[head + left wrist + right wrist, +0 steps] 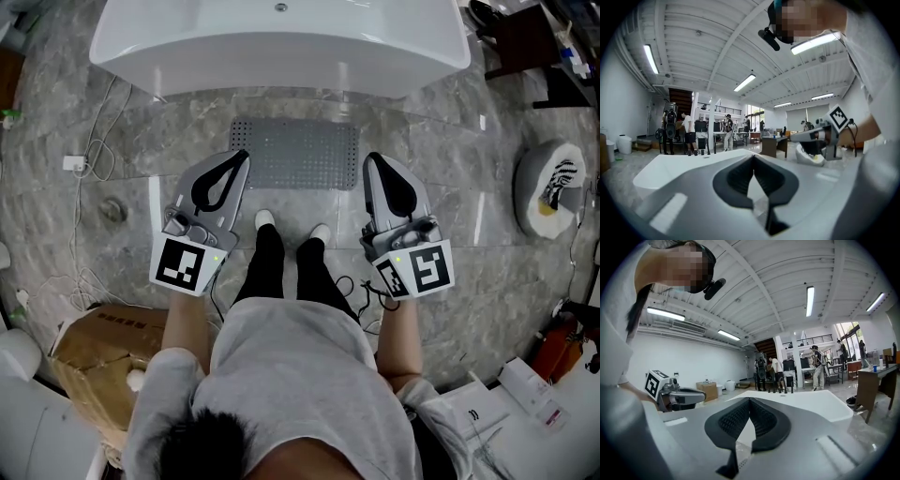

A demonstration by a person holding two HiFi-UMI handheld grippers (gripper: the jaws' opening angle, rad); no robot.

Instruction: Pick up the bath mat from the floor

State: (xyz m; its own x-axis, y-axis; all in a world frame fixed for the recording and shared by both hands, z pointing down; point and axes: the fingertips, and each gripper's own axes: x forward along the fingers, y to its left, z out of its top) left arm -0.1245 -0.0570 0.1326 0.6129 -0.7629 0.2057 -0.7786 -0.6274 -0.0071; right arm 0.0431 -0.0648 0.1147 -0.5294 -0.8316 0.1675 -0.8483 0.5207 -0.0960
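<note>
While the grey, studded rubber bath mat (295, 153) lies flat on the marble floor (450, 169) before the white bathtub (281, 47), we hold the left gripper (240, 157) and right gripper (370, 161) above its near corners, fingers together and empty. Next, we judge, they must open and descend to an edge.

Nothing is showing clearly enough to read (the brown cardboard box (94, 349) is carrying only blurry print).

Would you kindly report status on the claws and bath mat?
Left claw shut, empty; right claw shut, empty. Bath mat flat on floor before tub, untouched. Nothing on it.
</note>
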